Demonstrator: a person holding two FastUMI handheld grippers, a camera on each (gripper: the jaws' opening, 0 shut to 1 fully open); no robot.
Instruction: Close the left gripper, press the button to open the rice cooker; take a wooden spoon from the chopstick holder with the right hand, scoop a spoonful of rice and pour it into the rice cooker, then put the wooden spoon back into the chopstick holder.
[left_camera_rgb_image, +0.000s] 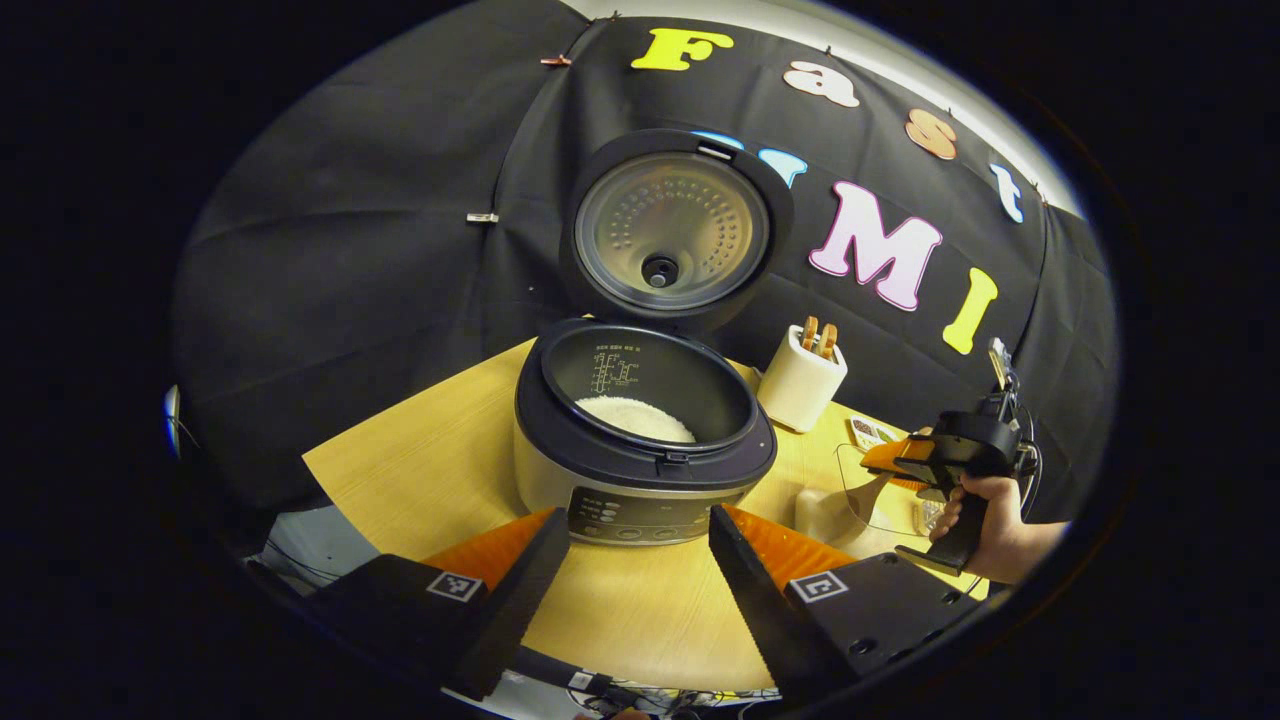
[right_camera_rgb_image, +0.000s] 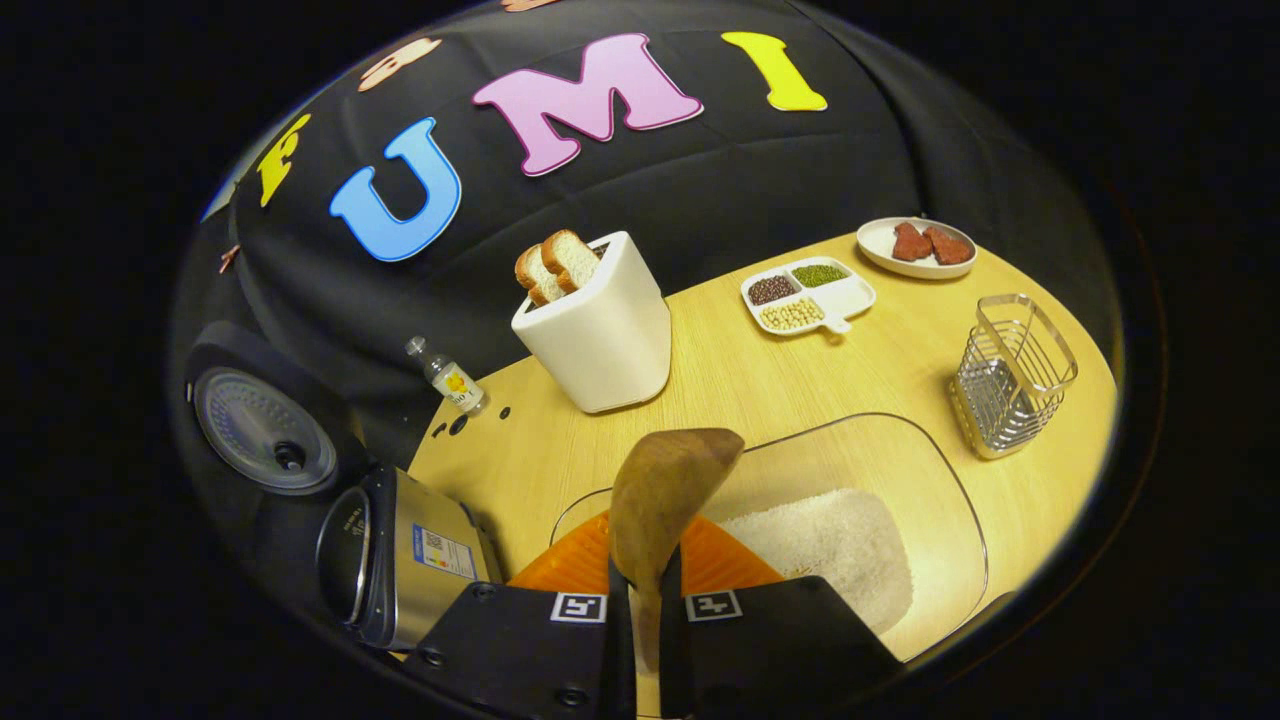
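The rice cooker (left_camera_rgb_image: 640, 470) stands with its lid (left_camera_rgb_image: 670, 232) raised, and white rice (left_camera_rgb_image: 636, 418) lies in its inner pot. My left gripper (left_camera_rgb_image: 637, 520) is open just in front of the cooker's front panel, its fingers spread wide and holding nothing. My right gripper (right_camera_rgb_image: 645, 580) is shut on the handle of the wooden spoon (right_camera_rgb_image: 668, 490). The spoon's bowl points up over the near rim of a clear glass bowl (right_camera_rgb_image: 950, 480) that holds rice (right_camera_rgb_image: 835, 540). A hand holds the right gripper (left_camera_rgb_image: 950, 455) to the right of the cooker. The wire chopstick holder (right_camera_rgb_image: 1010, 375) stands at the right.
A white toaster (right_camera_rgb_image: 600, 335) with bread slices stands behind the glass bowl. A divided dish of beans (right_camera_rgb_image: 808, 293) and a plate of meat (right_camera_rgb_image: 920, 245) are at the back right. A small bottle (right_camera_rgb_image: 450, 380) stands near the cooker (right_camera_rgb_image: 400, 555).
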